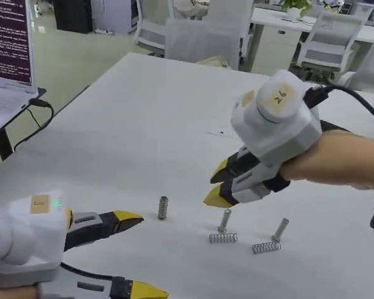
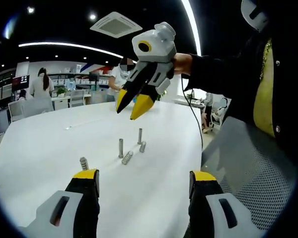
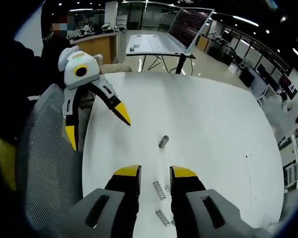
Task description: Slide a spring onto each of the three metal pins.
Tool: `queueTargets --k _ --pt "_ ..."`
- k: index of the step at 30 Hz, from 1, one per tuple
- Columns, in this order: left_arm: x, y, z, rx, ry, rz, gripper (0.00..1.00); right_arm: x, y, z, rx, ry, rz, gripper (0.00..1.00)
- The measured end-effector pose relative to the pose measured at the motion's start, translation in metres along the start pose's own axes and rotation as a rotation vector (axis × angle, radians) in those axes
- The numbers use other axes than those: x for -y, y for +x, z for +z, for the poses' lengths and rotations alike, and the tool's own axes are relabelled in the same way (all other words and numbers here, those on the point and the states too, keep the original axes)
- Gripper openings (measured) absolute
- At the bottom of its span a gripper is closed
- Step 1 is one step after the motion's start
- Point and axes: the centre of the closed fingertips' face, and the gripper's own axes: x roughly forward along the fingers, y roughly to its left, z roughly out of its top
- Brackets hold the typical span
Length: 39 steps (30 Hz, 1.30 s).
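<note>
1. At a white workbench [image 1: 143, 124], the left gripper [image 1: 137, 253] hovers low over the tabletop. Its yellow-tipped jaws are spread wide and hold nothing.
2. The right gripper [image 1: 218, 184] hangs in the air above the parts with its nose tilted down. Its jaws are a narrow gap apart and empty, and a black cable [image 1: 355, 99] runs from its rear.
3. The first pin [image 1: 163, 200] stands upright just ahead of the left gripper's jaw tips, clear of them. A fitted spring [image 1: 163, 210] is sleeved over its shaft. In the right gripper view this pin stands ahead of that gripper's jaws, well apart from them.
4. The second pin [image 1: 225, 220], bare, stands directly beneath the right gripper's tips with air between them. The first loose spring [image 1: 223, 237] lies flat at its foot; whether the two touch cannot be told.
5. The third pin [image 1: 280, 229], also bare, stands beside the second, under the body of the right gripper. The second loose spring [image 1: 266, 247] lies on its side close by the pin's base.
6. In the right gripper view, both loose springs lie on the tabletop in line with the gap between that gripper's jaws, one nearer than the other.
7. Far beyond the left gripper, an open laptop [image 1: 9, 43] sits on a separate stand. Office chairs [image 1: 327, 40] stand past the workbench's far edge.
</note>
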Motion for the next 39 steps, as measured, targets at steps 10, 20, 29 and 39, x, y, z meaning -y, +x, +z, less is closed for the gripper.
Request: queueTargets --k 10,20,29,39 --pt "0.004 0.001 0.001 -0.024 0.007 -0.017 0.7 -0.003 -0.009 -0.04 0.008 0.1 -0.024 0.2" --pt "0.003 0.002 0.001 -0.04 0.013 -0.023 0.68 0.005 0.021 -0.079 0.011 0.219 -0.017 0.19" --pt "0.004 0.005 -0.002 -0.059 0.015 -0.035 0.68 0.015 0.051 -0.096 0.017 0.26 -0.014 0.2" --pt "0.004 0.007 -0.006 -0.075 0.013 -0.046 0.67 0.025 0.072 -0.105 0.015 0.283 -0.017 0.2"
